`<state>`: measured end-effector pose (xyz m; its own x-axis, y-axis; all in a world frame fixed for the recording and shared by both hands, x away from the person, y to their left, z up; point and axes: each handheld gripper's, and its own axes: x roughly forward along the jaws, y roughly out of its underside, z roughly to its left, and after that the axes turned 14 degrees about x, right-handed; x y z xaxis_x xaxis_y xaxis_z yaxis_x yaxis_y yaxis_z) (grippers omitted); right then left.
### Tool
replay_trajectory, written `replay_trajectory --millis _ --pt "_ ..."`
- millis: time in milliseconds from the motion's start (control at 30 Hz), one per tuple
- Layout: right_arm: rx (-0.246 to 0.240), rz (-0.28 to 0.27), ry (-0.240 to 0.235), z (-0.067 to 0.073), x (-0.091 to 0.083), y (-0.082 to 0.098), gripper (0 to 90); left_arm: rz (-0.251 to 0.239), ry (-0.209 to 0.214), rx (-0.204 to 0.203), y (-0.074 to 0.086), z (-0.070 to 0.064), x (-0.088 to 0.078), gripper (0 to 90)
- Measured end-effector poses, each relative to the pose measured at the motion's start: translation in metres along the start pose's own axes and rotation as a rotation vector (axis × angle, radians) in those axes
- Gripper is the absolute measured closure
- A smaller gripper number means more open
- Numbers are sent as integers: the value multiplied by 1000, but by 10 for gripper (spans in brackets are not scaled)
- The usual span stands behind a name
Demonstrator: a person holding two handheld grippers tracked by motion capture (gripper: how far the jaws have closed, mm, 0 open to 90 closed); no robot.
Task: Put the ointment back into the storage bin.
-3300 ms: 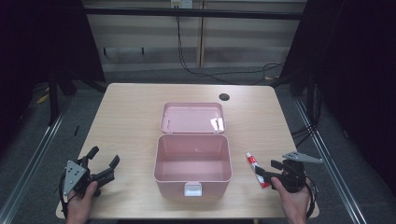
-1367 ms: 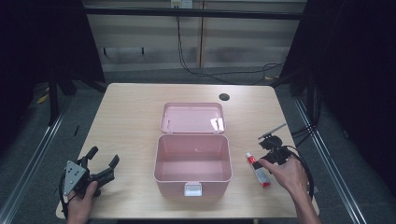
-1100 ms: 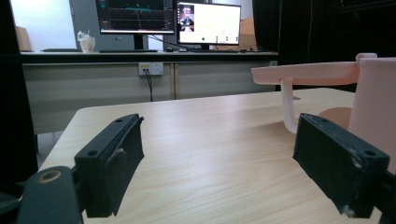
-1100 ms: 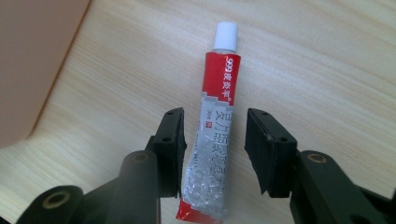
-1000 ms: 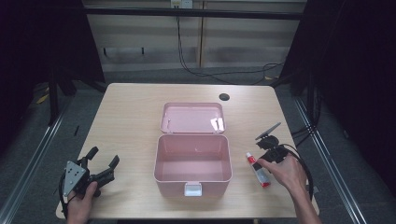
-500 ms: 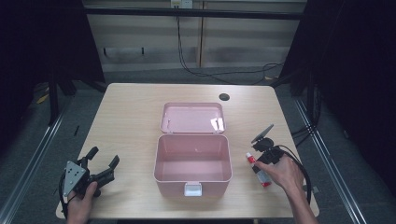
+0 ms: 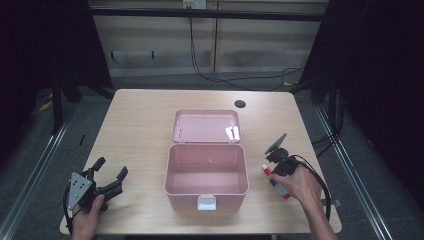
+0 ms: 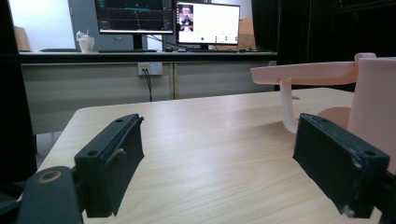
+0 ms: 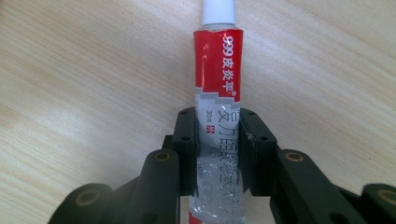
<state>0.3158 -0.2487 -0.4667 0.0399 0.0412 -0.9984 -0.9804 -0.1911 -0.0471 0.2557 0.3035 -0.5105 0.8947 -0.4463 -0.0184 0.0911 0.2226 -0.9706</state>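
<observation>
A red and white ointment tube [image 9: 217, 79] with a white cap lies on the table right of the pink box [image 7: 206, 165]. My right gripper [image 9: 218, 149] points down at it, both jaws pressed against the tube's sides. From above, the tube [image 7: 278, 184] pokes out beside the right gripper [image 7: 278, 166] and the hand. The box stands open and looks empty, its lid [image 7: 206, 126] folded back. My left gripper [image 7: 109, 175] rests open at the table's front left corner, its jaws wide apart with nothing between them [image 8: 219, 163]. The box wall [image 8: 373, 98] shows at its right.
A round cable hole [image 7: 240, 104] sits at the table's far edge. Dark frame posts stand to both sides of the table. Monitors [image 8: 208, 22] stand on a bench beyond the table. Bare tabletop [image 7: 135, 130] lies left of the box.
My right gripper moved in from right of the tube, came down over it and closed on its sides. The left gripper stayed put.
</observation>
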Motion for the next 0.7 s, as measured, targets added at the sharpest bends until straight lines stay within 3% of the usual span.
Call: replay_trajectory --millis 267,700 --pt "7 -28 -8 -3 -1 3 715 -2 0 -6 0 0 0 157" --pt "32 -100 -101 -13 -11 12 715 -1 -1 -6 0 0 0 157"
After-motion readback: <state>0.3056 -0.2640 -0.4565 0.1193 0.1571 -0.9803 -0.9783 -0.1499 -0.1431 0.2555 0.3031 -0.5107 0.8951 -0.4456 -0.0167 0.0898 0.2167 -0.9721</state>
